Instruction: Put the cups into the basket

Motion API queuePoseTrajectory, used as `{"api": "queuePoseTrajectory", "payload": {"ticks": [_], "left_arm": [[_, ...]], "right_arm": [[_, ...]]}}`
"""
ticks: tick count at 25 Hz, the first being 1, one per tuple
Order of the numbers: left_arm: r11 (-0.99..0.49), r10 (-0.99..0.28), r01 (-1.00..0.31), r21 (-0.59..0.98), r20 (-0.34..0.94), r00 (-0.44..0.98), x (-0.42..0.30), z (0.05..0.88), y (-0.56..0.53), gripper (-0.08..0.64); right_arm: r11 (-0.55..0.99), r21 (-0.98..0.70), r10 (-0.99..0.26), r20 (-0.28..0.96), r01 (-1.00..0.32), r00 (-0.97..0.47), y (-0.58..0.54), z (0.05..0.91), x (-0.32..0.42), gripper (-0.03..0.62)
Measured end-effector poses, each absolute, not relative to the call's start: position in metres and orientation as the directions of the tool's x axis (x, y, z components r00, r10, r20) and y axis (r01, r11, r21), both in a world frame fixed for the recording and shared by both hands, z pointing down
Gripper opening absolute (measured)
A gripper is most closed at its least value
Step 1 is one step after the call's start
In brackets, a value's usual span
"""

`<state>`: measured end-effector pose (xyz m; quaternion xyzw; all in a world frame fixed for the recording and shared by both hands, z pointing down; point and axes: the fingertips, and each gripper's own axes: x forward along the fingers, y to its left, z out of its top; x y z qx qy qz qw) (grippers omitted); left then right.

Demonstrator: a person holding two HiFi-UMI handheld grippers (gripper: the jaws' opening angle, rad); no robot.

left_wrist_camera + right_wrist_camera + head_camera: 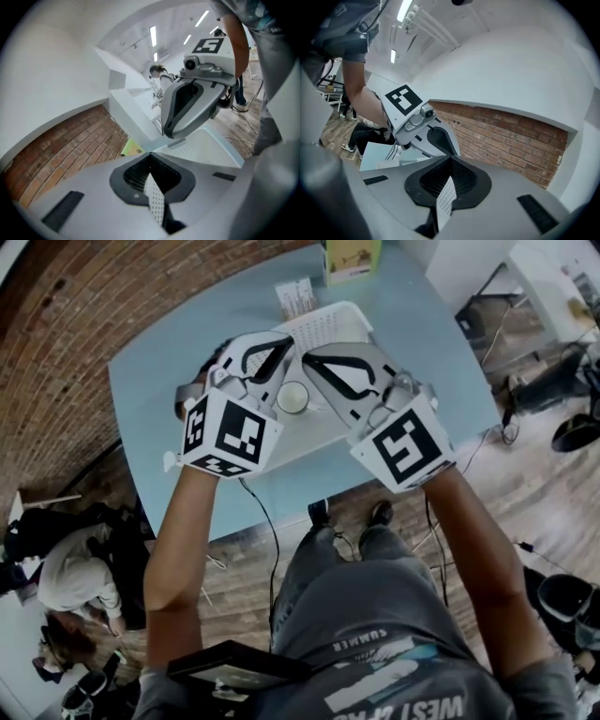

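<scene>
While holding left gripper (150, 154) and right gripper (451, 160) raised, each pinched fully together on nothing, seems to sit between placements, with one cup (292, 397) lying in the basket (328, 326) just below and between the tips; next calls for opening and lowering toward any remaining cup.

counter (155, 399): pale blue, rectangular | brick wall (84, 315): behind its left side | green carton (352, 259): upright at far edge | small white packet (296, 298): near carton | wood floor (234, 568): black cable (272, 540) trailing | crouched person (80, 582): lower left

Head view steeply above basket (336, 321)
</scene>
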<state>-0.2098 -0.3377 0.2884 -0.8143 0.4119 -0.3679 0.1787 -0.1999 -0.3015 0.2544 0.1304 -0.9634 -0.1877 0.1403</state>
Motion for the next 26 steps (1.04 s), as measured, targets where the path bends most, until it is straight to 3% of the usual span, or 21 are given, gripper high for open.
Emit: {"api": "queuePoseTrajectory", "payload": {"ticks": [4, 12, 20, 26], "left_arm": [[-0.539, -0.841, -0.607, -0.585, 0.322, 0.436, -0.197, 0.243, -0.328, 0.002], [-0.479, -0.871, -0.7, -0.53, 0.188, 0.454, -0.18, 0.187, -0.301, 0.002], [-0.43, -0.897, -0.763, -0.483, 0.131, 0.422, -0.164, 0.168, -0.276, 0.002], [-0.384, -0.921, -0.851, -0.358, 0.075, 0.383, -0.159, 0.157, -0.257, 0.002]], "right_arm": [[0.867, 0.444, -0.335, 0.178, -0.228, -0.925, -0.293, 0.226, -0.18, 0.011], [0.843, 0.474, -0.346, 0.115, -0.255, -0.931, -0.26, 0.184, -0.152, 0.011], [0.838, 0.481, -0.334, 0.076, -0.259, -0.94, -0.232, 0.161, -0.117, 0.011], [0.854, 0.449, -0.324, 0.063, -0.263, -0.944, -0.211, 0.148, -0.094, 0.011]]}}
